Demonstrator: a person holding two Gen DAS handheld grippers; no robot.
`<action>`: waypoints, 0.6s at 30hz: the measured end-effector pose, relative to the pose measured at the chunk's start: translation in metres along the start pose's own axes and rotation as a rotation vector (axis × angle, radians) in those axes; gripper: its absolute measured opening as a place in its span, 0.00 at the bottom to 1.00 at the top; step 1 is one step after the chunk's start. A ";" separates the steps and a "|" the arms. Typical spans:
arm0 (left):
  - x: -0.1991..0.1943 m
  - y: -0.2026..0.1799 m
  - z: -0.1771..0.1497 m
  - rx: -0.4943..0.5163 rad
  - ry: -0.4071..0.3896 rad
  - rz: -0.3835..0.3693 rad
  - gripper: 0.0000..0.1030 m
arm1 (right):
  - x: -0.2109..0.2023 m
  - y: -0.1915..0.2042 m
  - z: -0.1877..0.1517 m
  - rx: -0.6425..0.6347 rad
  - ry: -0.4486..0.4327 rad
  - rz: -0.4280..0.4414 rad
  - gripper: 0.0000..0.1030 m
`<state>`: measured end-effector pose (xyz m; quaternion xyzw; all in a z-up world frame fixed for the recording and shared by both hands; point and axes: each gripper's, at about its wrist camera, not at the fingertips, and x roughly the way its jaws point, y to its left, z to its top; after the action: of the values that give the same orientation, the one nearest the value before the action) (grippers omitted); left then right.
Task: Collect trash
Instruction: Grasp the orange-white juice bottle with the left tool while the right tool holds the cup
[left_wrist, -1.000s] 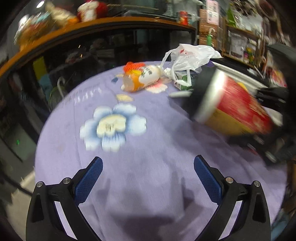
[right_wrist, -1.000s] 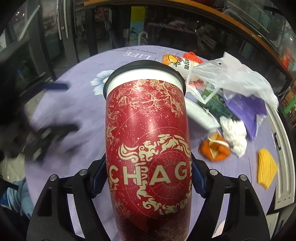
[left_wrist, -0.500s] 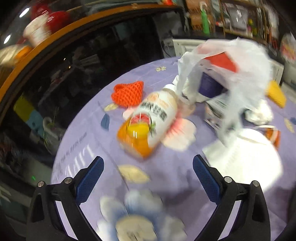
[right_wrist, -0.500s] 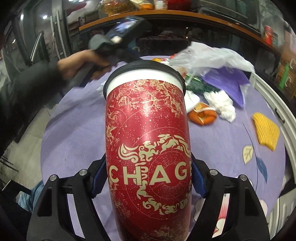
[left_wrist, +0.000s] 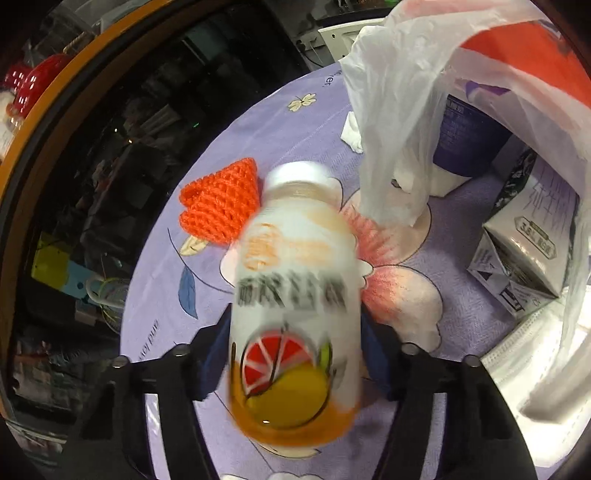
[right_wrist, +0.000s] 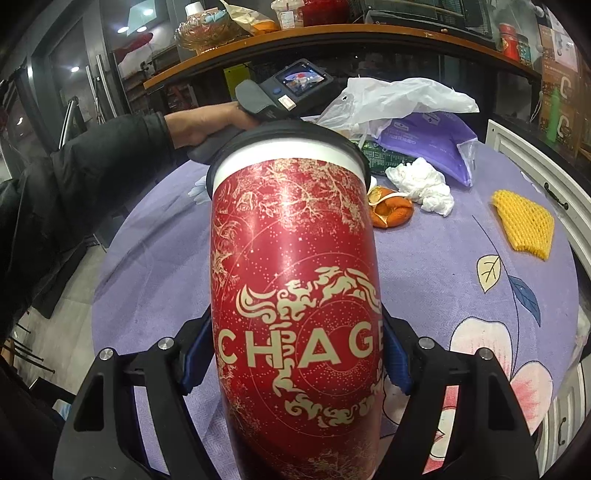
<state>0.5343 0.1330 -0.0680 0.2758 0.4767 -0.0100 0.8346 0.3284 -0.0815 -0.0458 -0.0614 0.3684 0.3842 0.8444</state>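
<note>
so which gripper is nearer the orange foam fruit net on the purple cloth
Left. The left gripper, jaws just closing around the white juice bottle, sits right beside the orange foam net. The right gripper holds the red cup farther back.

Red paper cup (right_wrist: 295, 295), right wrist view: cream capitals "CHAGE" ran across the lower body, the last letter cut by the cup's curve. Milk carton (left_wrist: 532, 254), left wrist view: a small oval label began "3.8"; the characters after it were too small to read. Drink bottle (left_wrist: 295, 314): a dark line of characters on its label, blurred, unreadable. Purple tablecloth (left_wrist: 258, 147): cursive print at two spots near the edge, not legible.
</note>
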 end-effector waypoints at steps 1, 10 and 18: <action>-0.002 0.002 -0.003 -0.016 -0.002 -0.004 0.59 | 0.000 -0.001 -0.001 0.003 -0.002 0.002 0.73; -0.031 0.019 -0.054 -0.165 -0.048 -0.053 0.59 | -0.014 0.005 -0.011 0.034 -0.024 0.001 0.73; -0.113 0.000 -0.124 -0.292 -0.177 -0.091 0.59 | -0.046 0.005 -0.032 0.086 -0.069 -0.029 0.73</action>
<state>0.3745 0.1634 -0.0259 0.1280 0.4098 -0.0024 0.9031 0.2863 -0.1181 -0.0368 -0.0172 0.3545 0.3576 0.8638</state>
